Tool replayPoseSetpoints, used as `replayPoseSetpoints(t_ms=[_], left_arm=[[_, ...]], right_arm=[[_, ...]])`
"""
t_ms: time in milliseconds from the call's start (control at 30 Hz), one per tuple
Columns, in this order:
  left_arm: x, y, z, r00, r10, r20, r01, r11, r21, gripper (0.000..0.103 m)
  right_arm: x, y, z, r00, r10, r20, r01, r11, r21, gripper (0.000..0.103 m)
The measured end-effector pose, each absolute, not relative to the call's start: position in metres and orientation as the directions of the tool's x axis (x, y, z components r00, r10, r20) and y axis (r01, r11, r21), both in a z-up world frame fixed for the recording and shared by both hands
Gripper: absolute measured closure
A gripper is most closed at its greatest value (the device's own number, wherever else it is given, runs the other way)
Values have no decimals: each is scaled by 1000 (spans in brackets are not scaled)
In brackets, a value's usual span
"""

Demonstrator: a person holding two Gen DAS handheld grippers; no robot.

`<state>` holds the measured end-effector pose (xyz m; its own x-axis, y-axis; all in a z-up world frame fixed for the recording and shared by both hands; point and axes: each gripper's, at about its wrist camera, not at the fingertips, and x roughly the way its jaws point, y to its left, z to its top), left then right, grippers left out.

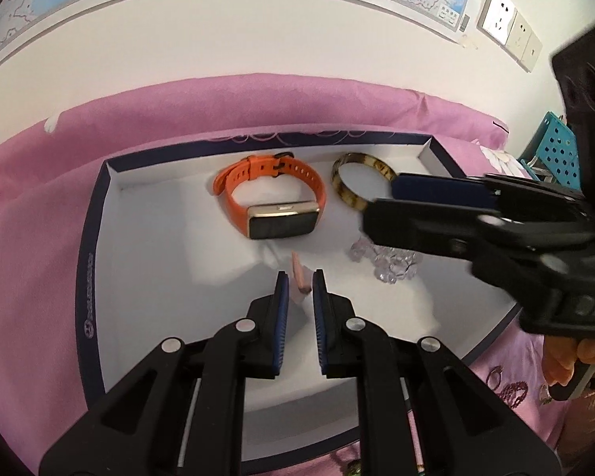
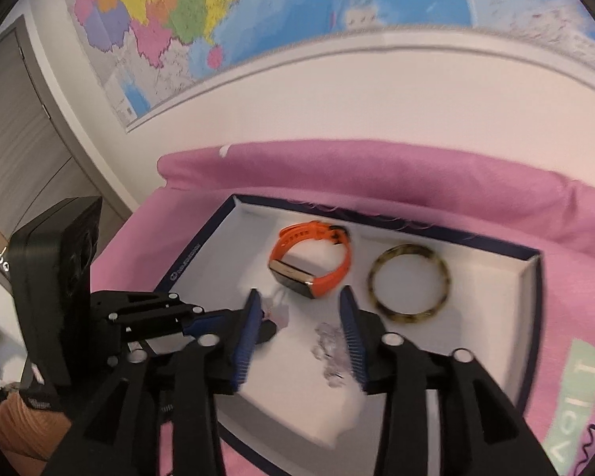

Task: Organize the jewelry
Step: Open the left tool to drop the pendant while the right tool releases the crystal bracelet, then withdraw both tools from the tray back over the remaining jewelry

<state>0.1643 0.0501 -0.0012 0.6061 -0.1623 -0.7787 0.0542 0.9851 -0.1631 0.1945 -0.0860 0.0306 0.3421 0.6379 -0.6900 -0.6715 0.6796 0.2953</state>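
A white tray with a dark blue rim [image 1: 95, 206] [image 2: 202, 246] lies on pink cloth. In it lie an orange watch [image 1: 273, 194] [image 2: 313, 258], a tortoiseshell bangle [image 1: 353, 182] [image 2: 410, 281] and a clear bead bracelet [image 1: 388, 261] [image 2: 329, 349]. My left gripper [image 1: 299, 281] is nearly shut around a small clear bag with a pink piece [image 1: 299, 277], low over the tray floor. My right gripper [image 2: 297, 305] is open and empty above the bead bracelet; it shows in the left wrist view [image 1: 380, 198] reaching in from the right.
Pink cloth [image 1: 27, 214] covers the surface around the tray. More jewelry [image 1: 511, 388] lies on the cloth at the right. A blue perforated basket [image 1: 555, 146] stands far right. A wall with maps [image 2: 258, 12] and sockets [image 1: 507, 23] is behind.
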Motion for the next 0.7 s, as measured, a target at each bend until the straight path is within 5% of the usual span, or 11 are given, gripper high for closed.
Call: replayPoseSetpoints(t_ms=[133,200,267,700], left_arm=[[165,50,2,618,-167,-768,57,984,-168,90],[163,50,3,626,-155,-765,48,986,-161,59],[158,53,8,645,-138,-752,38,988,-150,49],[91,50,44,735,-96,-671,52,995,-85,32]], right_arm=[[193,-101,31,362,635,-683,-654,695,298,61],[193,-110,29,370,632,-681,-641,704,305,59],[192,-117,28,377,631,-678,-627,713,315,54],[142,-168,41,424,641,-640,-642,711,287,44]])
